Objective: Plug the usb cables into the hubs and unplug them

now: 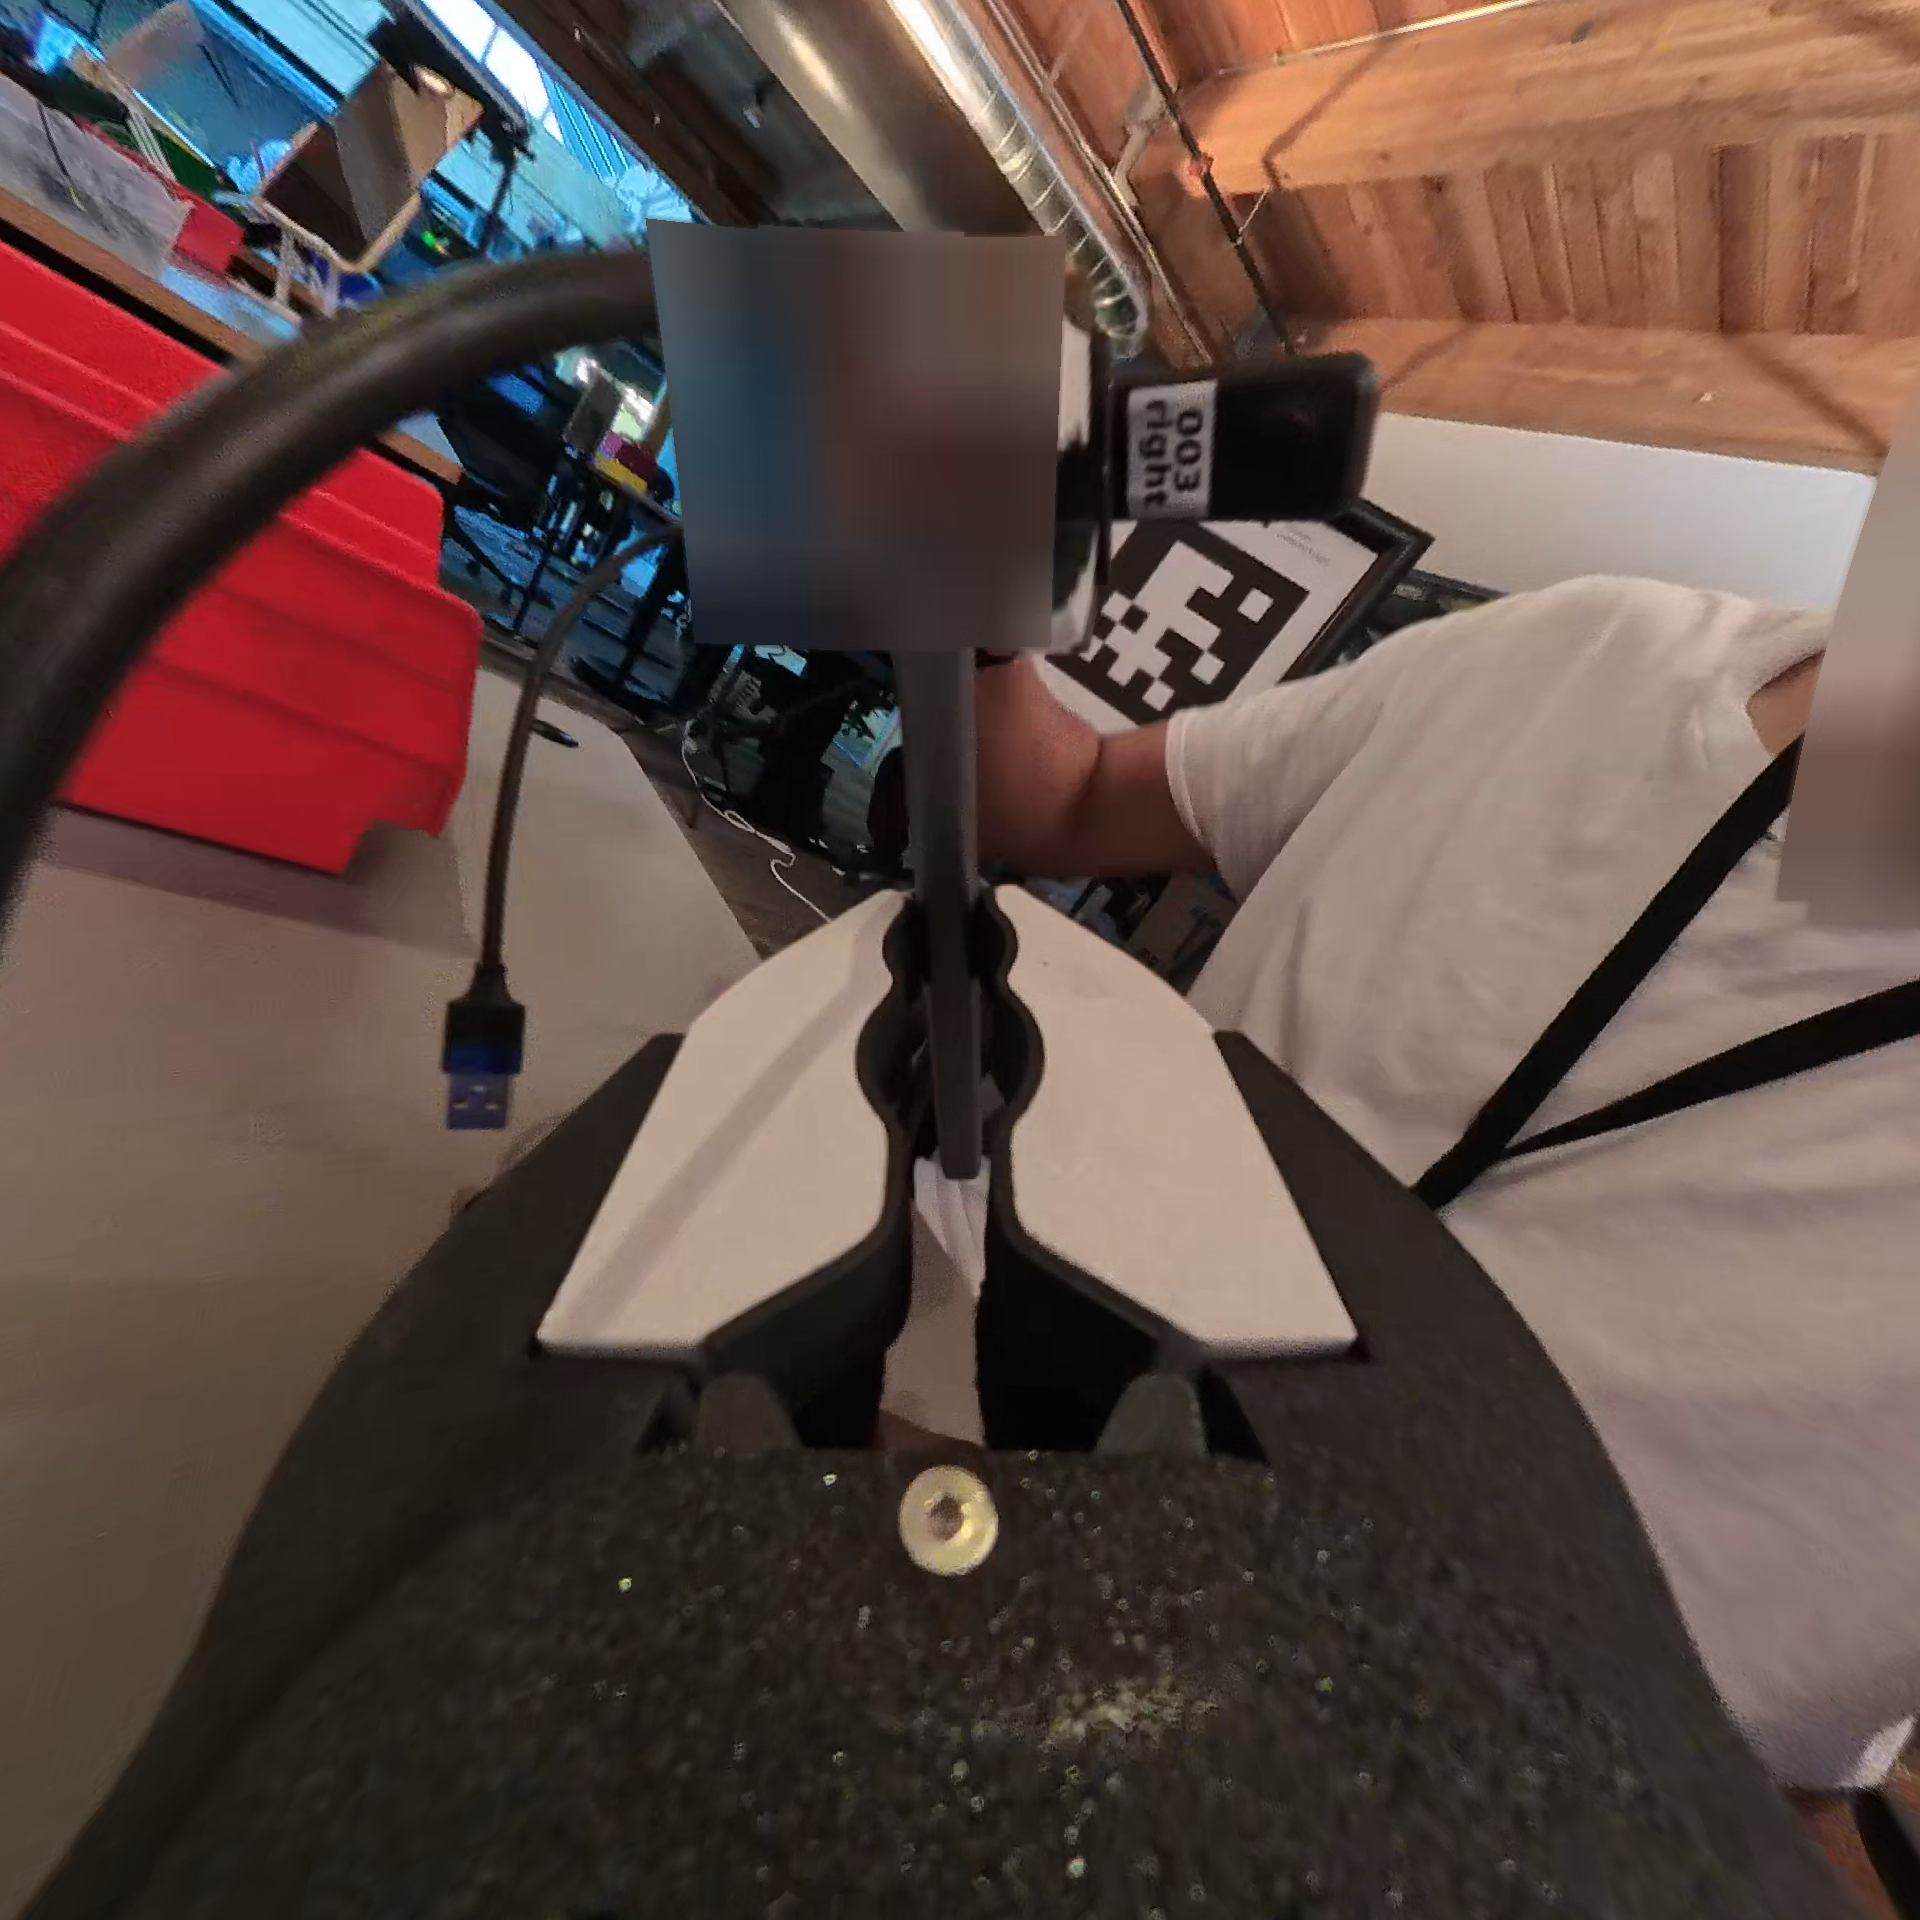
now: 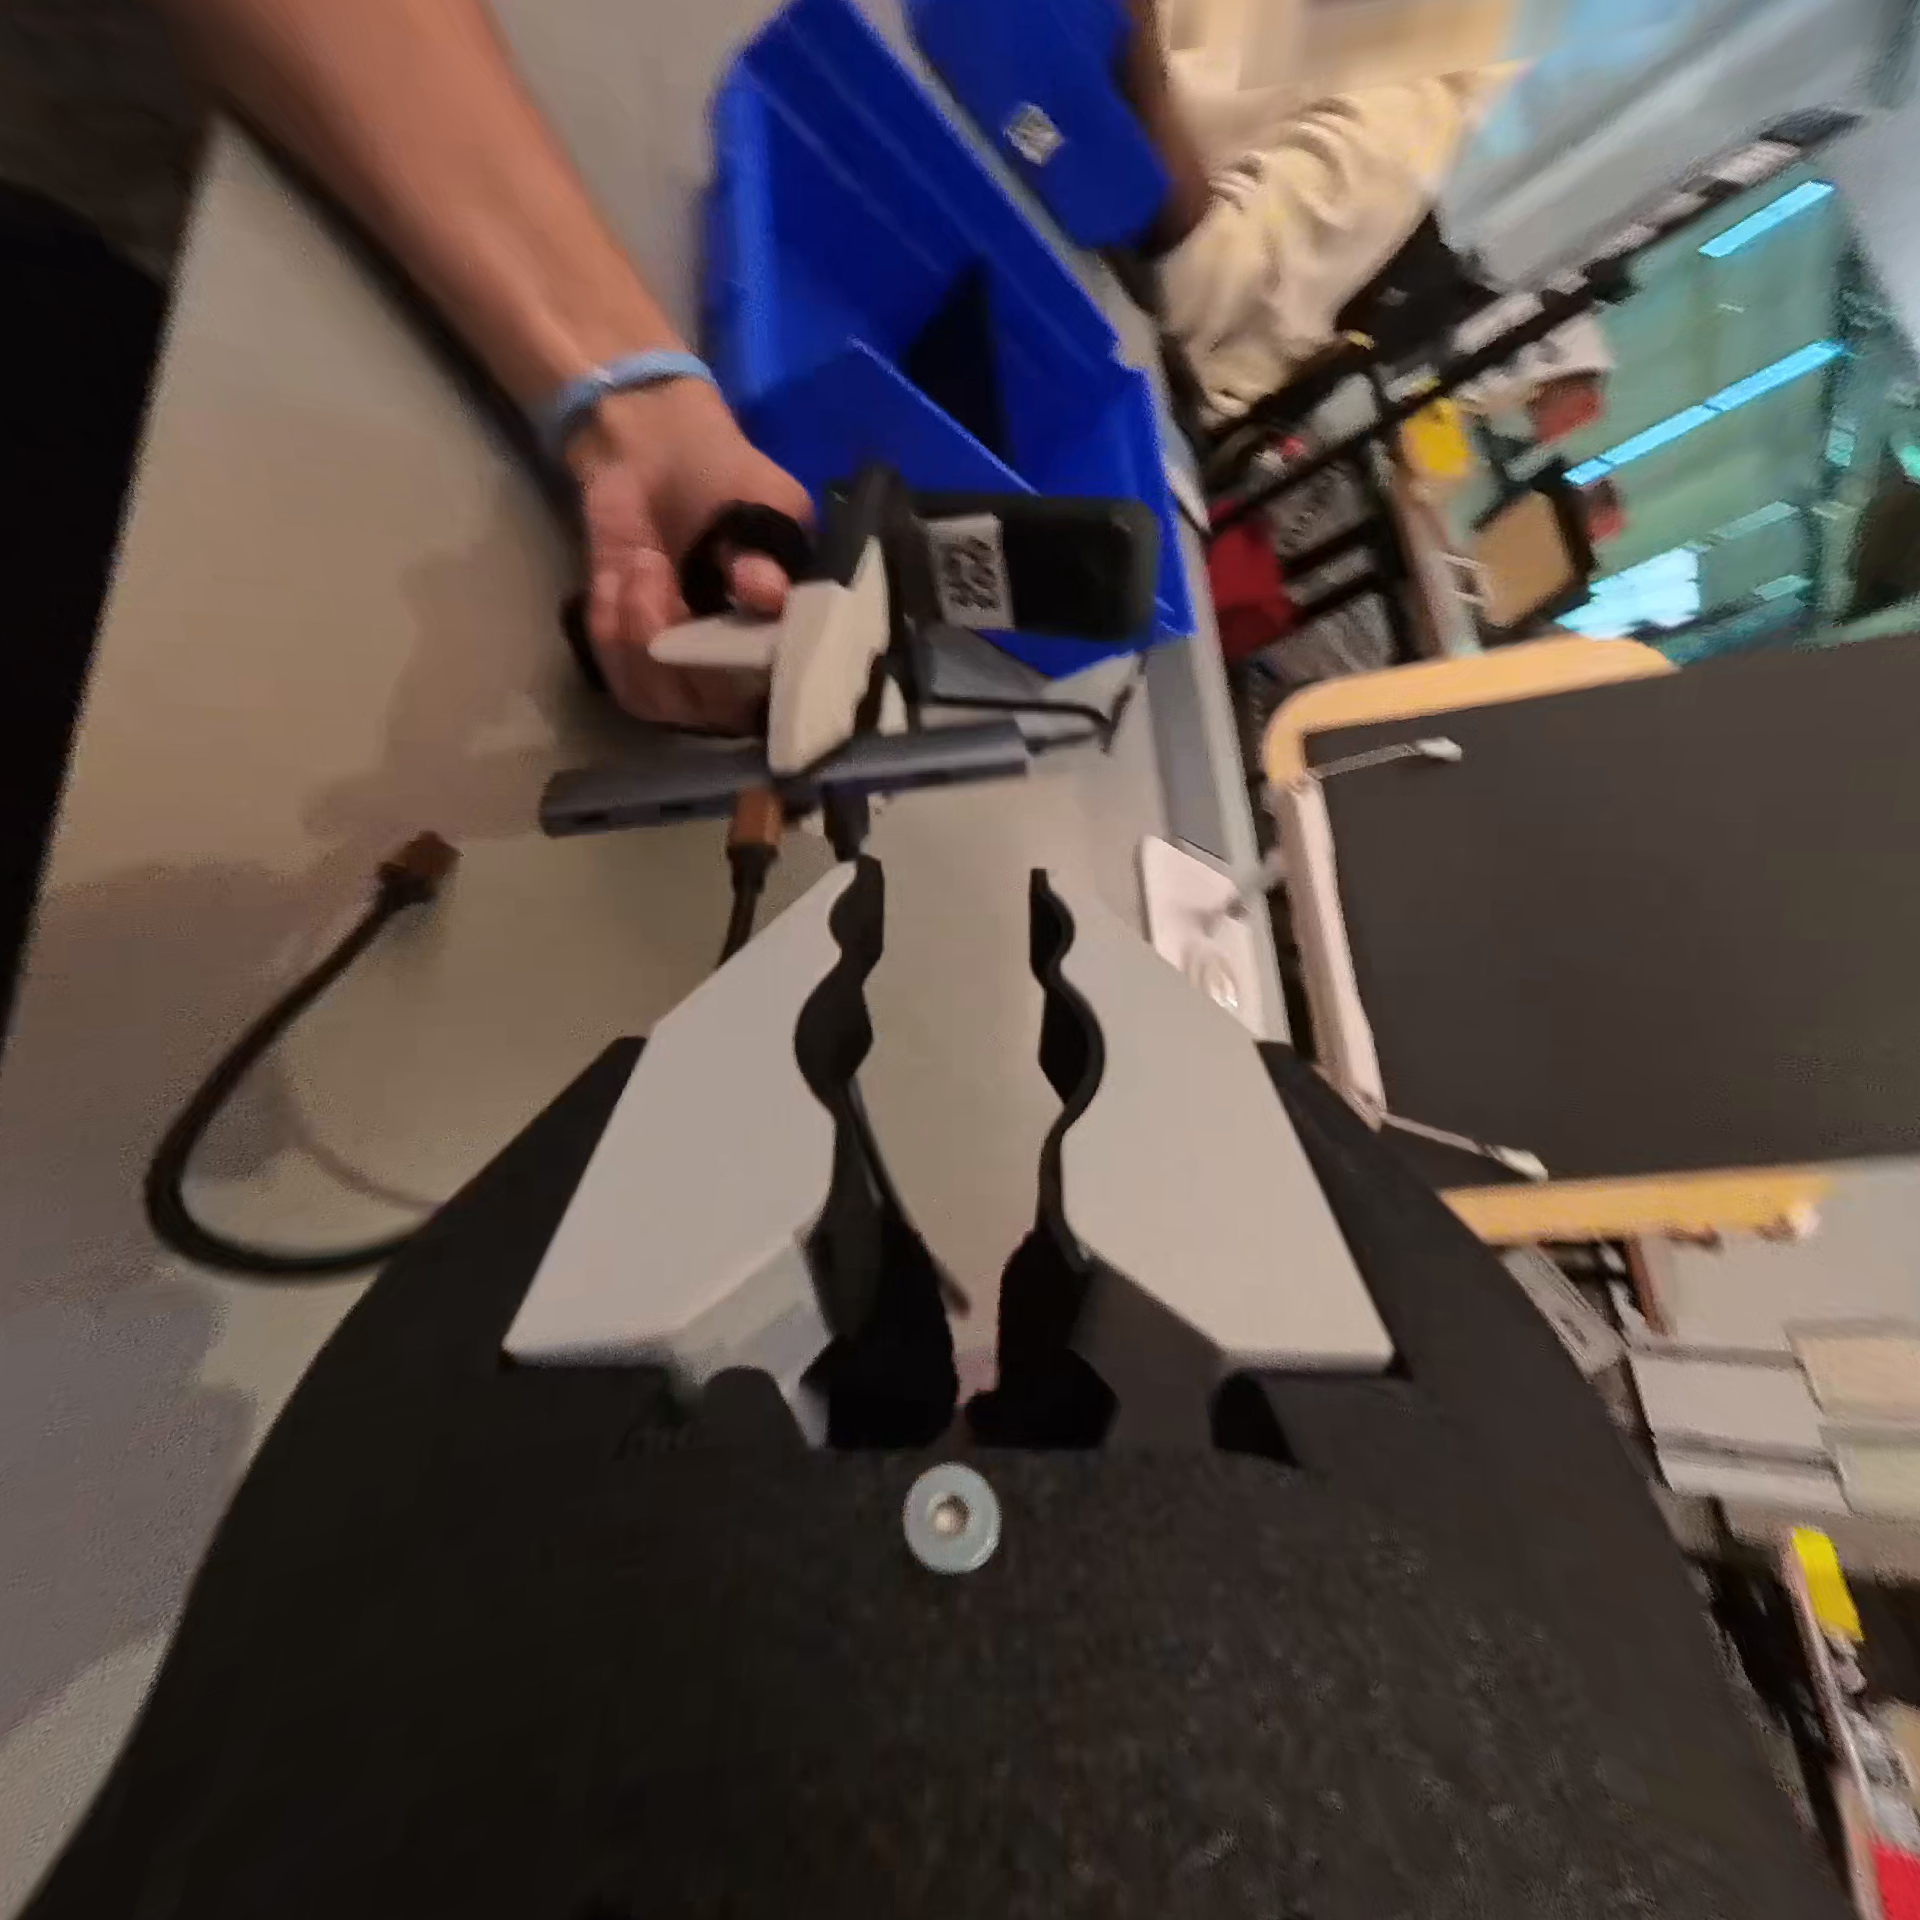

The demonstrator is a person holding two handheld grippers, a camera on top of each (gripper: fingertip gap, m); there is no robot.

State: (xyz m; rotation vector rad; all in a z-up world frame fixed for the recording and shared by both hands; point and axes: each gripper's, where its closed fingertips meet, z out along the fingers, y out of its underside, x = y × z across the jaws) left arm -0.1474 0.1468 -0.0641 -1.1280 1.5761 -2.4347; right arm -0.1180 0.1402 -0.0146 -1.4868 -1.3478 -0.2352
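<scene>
Clamping a thin grey hub (image 1: 943,935) edge-on, the left gripper (image 1: 945,914) has its jaws closed on it; a black cable (image 1: 260,457) arcs off, its blue plug (image 1: 480,1070) dangling above the tabletop (image 1: 208,1195). The right gripper (image 2: 951,894) is open and empty, near the hub and a brown plug (image 2: 756,826), with a blue bin (image 2: 914,343) behind at the tabletop's far edge.

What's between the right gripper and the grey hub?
Right wrist view: a dark plug seated in the grey hub, just ahead of the open right gripper; a brown plug sits beside it.
</scene>
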